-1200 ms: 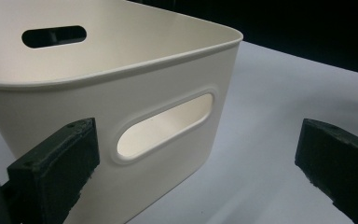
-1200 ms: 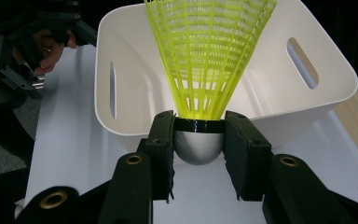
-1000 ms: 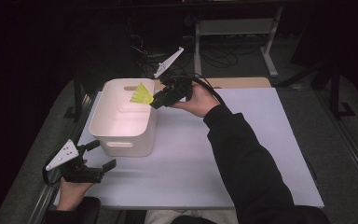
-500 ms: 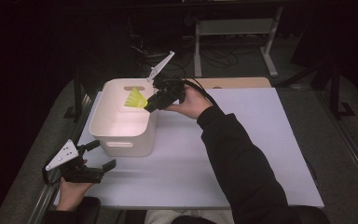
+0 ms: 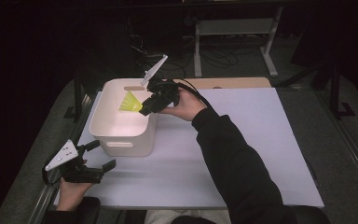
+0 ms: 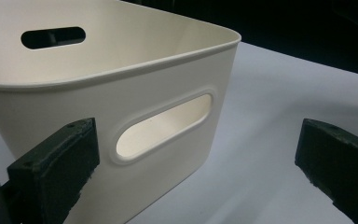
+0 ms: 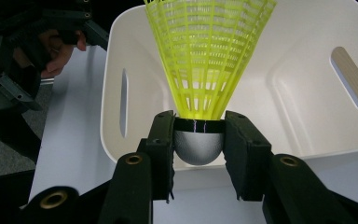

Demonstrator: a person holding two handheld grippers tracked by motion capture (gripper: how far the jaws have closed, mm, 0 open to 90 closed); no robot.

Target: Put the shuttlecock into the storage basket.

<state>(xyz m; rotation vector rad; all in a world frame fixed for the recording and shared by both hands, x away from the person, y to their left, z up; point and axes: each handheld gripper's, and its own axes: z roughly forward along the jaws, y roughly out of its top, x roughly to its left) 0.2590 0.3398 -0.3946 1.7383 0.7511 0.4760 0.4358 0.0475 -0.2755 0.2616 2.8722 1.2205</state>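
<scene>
Right now the right claw (image 7: 198,140) pinches a yellow shuttlecock (image 7: 204,60) by its grey cork, holding it over the open white bin (image 5: 121,133), skirt pointing into the bin. Near the bin's handle side, the left claw (image 5: 100,156) rests low on the counter (image 5: 242,154), jaws spread and holding nothing.

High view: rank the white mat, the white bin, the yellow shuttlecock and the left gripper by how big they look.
1. White mat, by far the largest.
2. White bin.
3. Left gripper, though it sits nearer the camera, so its apparent size is flattered.
4. Yellow shuttlecock, held in the right gripper over the bin.
</scene>
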